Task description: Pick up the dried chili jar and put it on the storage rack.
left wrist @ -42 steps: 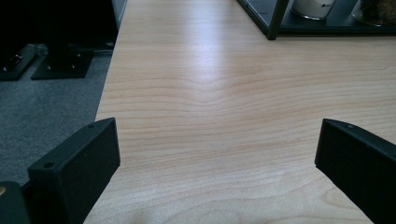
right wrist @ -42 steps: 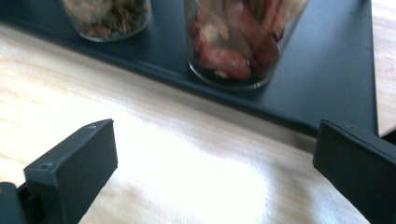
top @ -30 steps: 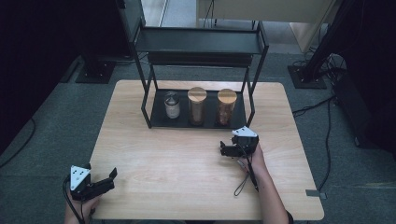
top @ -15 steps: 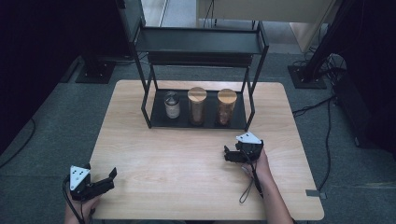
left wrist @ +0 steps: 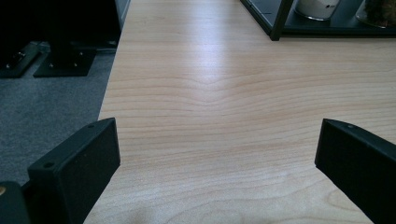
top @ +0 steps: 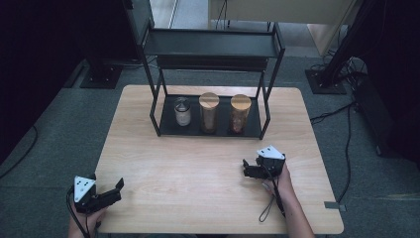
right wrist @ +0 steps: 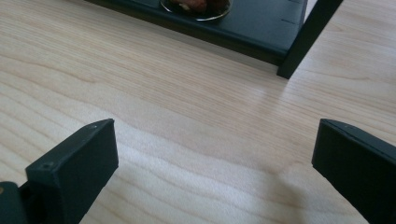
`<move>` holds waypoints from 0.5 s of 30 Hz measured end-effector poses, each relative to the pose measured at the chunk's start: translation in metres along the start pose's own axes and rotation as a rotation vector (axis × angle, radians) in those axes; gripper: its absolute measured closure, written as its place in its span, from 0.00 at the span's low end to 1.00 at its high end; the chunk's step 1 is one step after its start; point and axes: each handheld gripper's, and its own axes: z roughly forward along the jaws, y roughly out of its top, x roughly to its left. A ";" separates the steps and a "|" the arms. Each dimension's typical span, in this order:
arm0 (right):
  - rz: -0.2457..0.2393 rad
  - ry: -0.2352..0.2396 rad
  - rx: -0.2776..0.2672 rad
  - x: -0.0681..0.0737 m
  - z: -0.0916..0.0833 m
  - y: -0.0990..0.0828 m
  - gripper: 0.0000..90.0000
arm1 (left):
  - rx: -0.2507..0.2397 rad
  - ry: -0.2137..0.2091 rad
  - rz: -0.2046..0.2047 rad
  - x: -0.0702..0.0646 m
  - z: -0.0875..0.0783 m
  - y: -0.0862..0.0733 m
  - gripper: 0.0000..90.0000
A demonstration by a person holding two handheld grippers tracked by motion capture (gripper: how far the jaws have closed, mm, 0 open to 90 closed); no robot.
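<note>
Fingers point(right wrist: 70, 163) wide apart, both grippers, over wood table point(top: 198, 173); grey carpet point(top: 59, 129).

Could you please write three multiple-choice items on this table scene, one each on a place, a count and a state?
1. Where do the jars stand?
A. on the bottom tray of the black rack
B. on the rack's top shelf
C. on the bare table by the right gripper

2. How many jars have a wooden lid?
A. none
B. two
C. three

3. How do the jaws of the right gripper stand?
A. shut on a jar
B. shut and empty
C. open and empty

Answers:
1 A: the small jar, middle jar and right jar sit in the black rack at table level.
2 B: the small jar's top is not wooden.
3 C: the right gripper shows bare table between its jaws.
</note>
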 end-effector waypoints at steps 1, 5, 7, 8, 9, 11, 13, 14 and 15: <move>-0.001 -0.001 -0.001 0.000 -0.001 -0.001 0.00 | 0.000 0.000 -0.001 0.000 0.000 0.000 0.00; -0.005 -0.003 -0.004 -0.003 -0.006 -0.005 0.00 | 0.001 0.001 -0.001 0.000 0.000 0.000 0.00; -0.006 -0.007 -0.003 -0.004 -0.009 -0.008 0.00 | 0.001 0.000 -0.001 0.000 0.000 0.000 0.00; -0.009 -0.009 -0.004 -0.005 -0.010 -0.009 0.00 | 0.001 0.001 -0.002 0.000 0.000 0.000 0.00; -0.004 -0.011 -0.002 -0.005 -0.012 -0.010 0.00 | 0.001 0.001 -0.001 0.000 0.000 0.000 0.00; -0.002 -0.013 -0.003 -0.007 -0.014 -0.012 0.00 | 0.002 0.002 -0.001 0.000 0.000 0.000 0.00; -0.003 -0.016 -0.002 -0.009 -0.017 -0.014 0.00 | 0.001 0.002 -0.001 0.000 0.000 0.000 0.00; -0.002 -0.017 -0.002 -0.010 -0.018 -0.015 0.00 | 0.001 0.003 -0.001 0.000 0.000 0.000 0.00; -0.003 -0.018 -0.002 -0.011 -0.019 -0.016 0.00 | 0.001 0.003 -0.001 0.000 0.000 0.000 0.00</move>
